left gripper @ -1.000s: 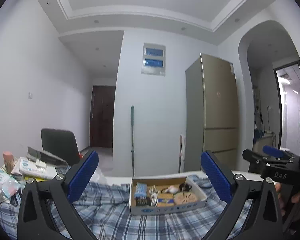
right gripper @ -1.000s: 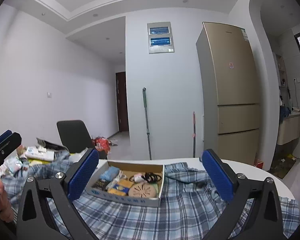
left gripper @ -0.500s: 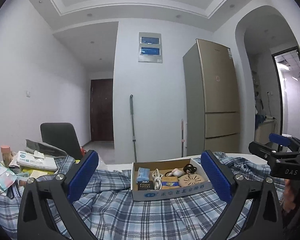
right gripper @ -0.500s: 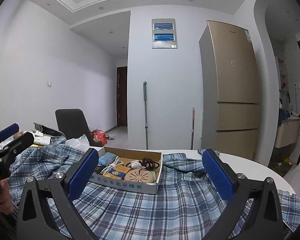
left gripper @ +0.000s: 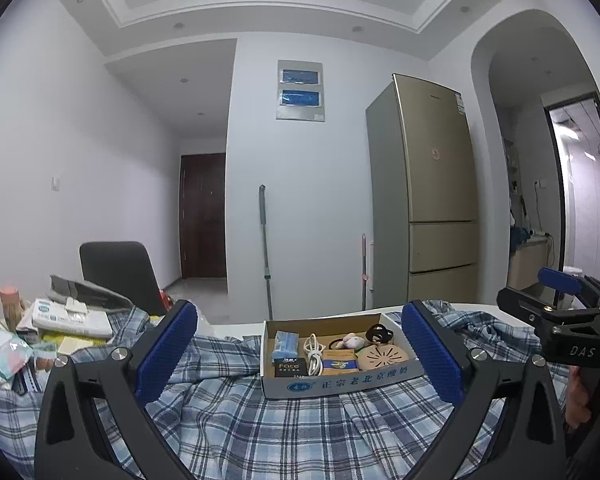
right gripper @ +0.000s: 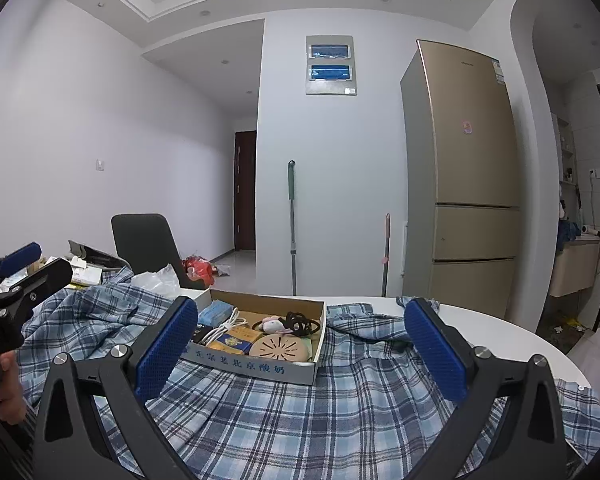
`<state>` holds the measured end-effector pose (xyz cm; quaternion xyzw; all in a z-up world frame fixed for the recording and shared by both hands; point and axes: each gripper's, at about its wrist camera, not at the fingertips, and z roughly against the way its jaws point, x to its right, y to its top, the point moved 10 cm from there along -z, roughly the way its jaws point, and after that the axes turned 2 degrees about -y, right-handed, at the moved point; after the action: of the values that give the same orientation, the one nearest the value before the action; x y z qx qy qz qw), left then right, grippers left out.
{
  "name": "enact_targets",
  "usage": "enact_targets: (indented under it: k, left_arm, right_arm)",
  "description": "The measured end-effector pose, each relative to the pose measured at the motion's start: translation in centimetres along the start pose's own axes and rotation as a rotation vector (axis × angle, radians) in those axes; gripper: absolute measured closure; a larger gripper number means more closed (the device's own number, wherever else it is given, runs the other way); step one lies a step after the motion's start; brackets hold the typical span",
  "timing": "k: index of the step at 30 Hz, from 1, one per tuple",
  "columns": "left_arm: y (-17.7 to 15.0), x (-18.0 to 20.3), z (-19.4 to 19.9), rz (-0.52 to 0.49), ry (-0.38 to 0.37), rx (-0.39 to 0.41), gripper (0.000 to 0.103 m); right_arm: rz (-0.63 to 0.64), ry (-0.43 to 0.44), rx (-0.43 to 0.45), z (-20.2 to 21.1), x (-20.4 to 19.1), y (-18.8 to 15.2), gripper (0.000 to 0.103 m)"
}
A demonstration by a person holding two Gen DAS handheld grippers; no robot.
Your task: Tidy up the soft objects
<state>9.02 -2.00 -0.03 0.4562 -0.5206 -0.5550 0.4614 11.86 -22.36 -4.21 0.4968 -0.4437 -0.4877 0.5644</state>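
Left gripper (left gripper: 299, 354): jaws wide apart, empty, low centre of frame. Right gripper (right gripper: 301, 354): jaws wide apart, empty. Blue plaid shirt (left gripper: 236, 420): crumpled, spread across the white table (right gripper: 488, 332), filling the lower frame. Cardboard box (left gripper: 340, 382): resting on the shirt, centre, holding a white cable (left gripper: 314, 354), black hair ties (right gripper: 300, 322), and small packets.

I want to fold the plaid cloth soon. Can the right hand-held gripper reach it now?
Probably yes. The right hand-held gripper is open and empty, with the plaid cloth directly below. Only the cardboard box rests on it farther ahead.
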Motion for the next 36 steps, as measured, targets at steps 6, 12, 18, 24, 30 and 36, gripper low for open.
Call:
enact_targets:
  k: [6,12,18,24,30,36]
  left_arm:
    - [0.07,-0.11,-0.14,0.007,0.000,-0.006,0.000]
    - [0.19,-0.14,-0.05,0.000,0.018,0.001,0.000]
    - [0.24,-0.13,-0.01,-0.018,0.044,0.008,0.000]
    - [0.13,-0.11,-0.12,-0.008,0.040,0.004,0.000]
    - [-0.19,-0.15,-0.48,0.003,0.043,-0.015,0.000]
    - [-0.30,-0.41,-0.50,0.019,0.043,-0.019,0.000]
  right_arm:
    - [0.023,-0.003,-0.015,-0.25,-0.33,-0.23,0.000]
    - [0.016,-0.001,-0.012,-0.25,-0.12,-0.26,0.000]
    - [0.017,-0.001,-0.013,-0.26,-0.12,-0.27,0.000]
    - [0.012,-0.001,-0.010,-0.25,-0.13,-0.25,0.000]
    - [0.011,0.000,-0.009,-0.27,-0.14,-0.25,0.000]
    - [0.007,0.000,-0.004,-0.12,-0.16,-0.20,0.000]
